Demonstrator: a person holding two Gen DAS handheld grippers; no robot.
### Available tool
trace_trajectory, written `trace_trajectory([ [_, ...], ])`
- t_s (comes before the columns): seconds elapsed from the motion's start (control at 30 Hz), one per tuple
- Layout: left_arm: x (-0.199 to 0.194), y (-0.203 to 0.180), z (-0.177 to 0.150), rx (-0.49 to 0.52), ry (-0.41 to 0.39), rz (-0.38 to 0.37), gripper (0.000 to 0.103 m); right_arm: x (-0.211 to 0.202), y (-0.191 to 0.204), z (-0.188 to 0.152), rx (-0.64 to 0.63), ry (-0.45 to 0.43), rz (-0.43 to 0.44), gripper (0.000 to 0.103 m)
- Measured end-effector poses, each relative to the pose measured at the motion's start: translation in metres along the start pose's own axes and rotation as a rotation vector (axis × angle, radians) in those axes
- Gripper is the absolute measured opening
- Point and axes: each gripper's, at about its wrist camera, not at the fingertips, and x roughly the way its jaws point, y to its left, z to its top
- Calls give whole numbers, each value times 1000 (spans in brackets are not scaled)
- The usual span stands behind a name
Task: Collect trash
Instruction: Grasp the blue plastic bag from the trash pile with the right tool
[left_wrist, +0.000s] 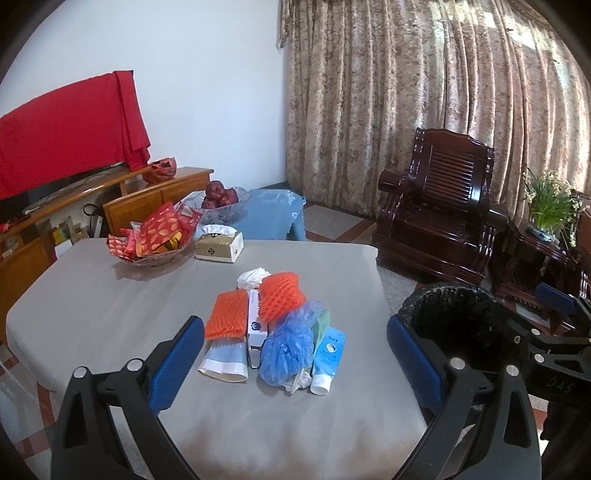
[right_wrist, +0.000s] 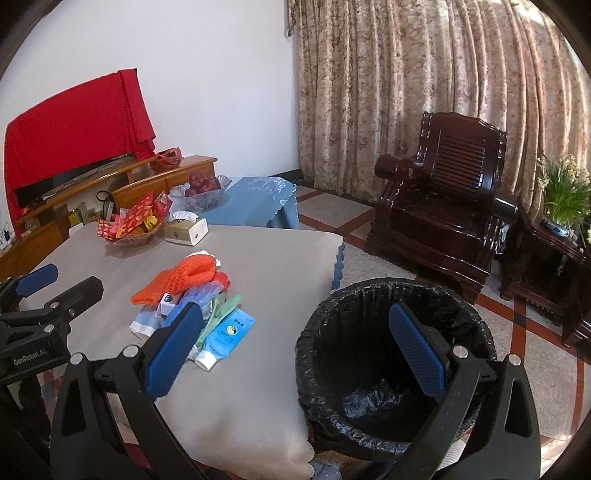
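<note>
A pile of trash lies mid-table: two orange foam nets (left_wrist: 275, 297) (right_wrist: 177, 278), a crumpled blue plastic bag (left_wrist: 290, 343), a blue-and-white tube (left_wrist: 328, 354) (right_wrist: 225, 338), a small white box (left_wrist: 256, 325), a light blue packet (left_wrist: 225, 360) and white tissue (left_wrist: 255, 277). A bin with a black liner (right_wrist: 373, 332) (left_wrist: 454, 314) stands on the floor to the right of the table. My left gripper (left_wrist: 295, 347) is open and empty just short of the pile. My right gripper (right_wrist: 295, 347) is open and empty, between table edge and bin.
The table has a beige cloth (left_wrist: 110, 295). At its far side stand a bowl of red packets (left_wrist: 155, 236) and a tissue box (left_wrist: 219, 245). A fruit bowl (left_wrist: 218, 201) sits on a blue-covered stand. A dark wooden armchair (left_wrist: 439, 206) and a plant (left_wrist: 550, 206) stand at right.
</note>
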Motion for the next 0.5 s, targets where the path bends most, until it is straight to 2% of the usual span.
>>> trace_trajectory([
  [0.17, 12, 18, 2, 1, -1, 37, 97, 19, 13, 4, -24, 3, 17, 98],
  [0.33, 38, 55, -2, 17, -15, 133, 97, 54, 33, 2, -56, 23, 58, 98],
  [0.5, 70, 91, -23, 1, 48, 150, 97, 95, 59, -14, -70, 82, 124, 98],
])
